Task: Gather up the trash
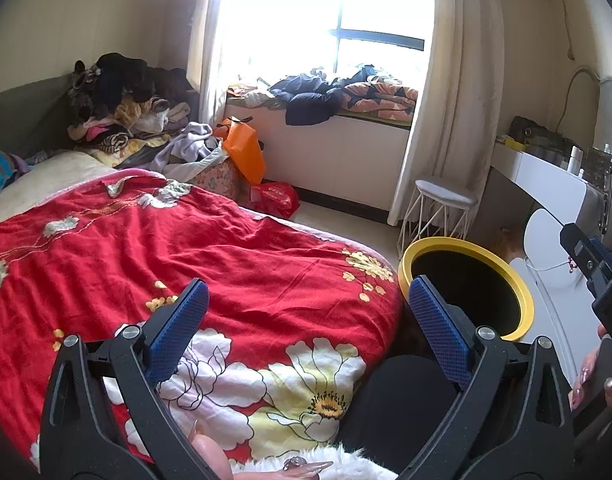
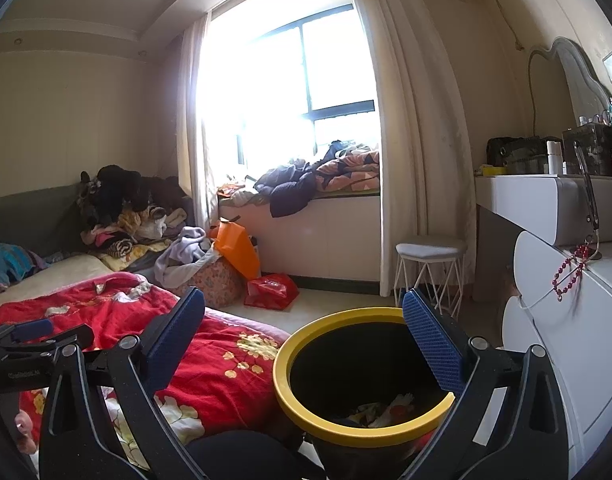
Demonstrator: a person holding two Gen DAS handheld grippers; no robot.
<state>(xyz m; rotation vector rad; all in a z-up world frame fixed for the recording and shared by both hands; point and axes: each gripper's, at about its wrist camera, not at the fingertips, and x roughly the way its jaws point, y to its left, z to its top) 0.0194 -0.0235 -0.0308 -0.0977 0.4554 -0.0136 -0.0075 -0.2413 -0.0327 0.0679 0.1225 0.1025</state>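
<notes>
A black trash bin with a yellow rim (image 2: 290, 400) stands on the floor beside the bed, and crumpled scraps of trash (image 2: 381, 408) lie at its bottom. My right gripper (image 2: 302, 336) hangs open just above the bin's mouth, nothing between its blue pads (image 2: 433, 340). The same bin's yellow rim (image 1: 523, 292) shows at right in the left wrist view. My left gripper (image 1: 306, 320) is open and empty over the corner of the red floral quilt (image 1: 226, 248). The right gripper's body (image 1: 597, 272) shows at that view's right edge, the left gripper's body (image 2: 34, 340) at the other view's left edge.
The bed (image 2: 86, 276) fills the left side, with a heap of clothes (image 1: 126, 100) at its far end. Orange (image 1: 246, 148) and red (image 2: 272, 290) bags sit on the floor by the window seat (image 2: 325, 232). A white stool (image 2: 429, 264) and a white dresser (image 2: 577, 304) stand right of the bin.
</notes>
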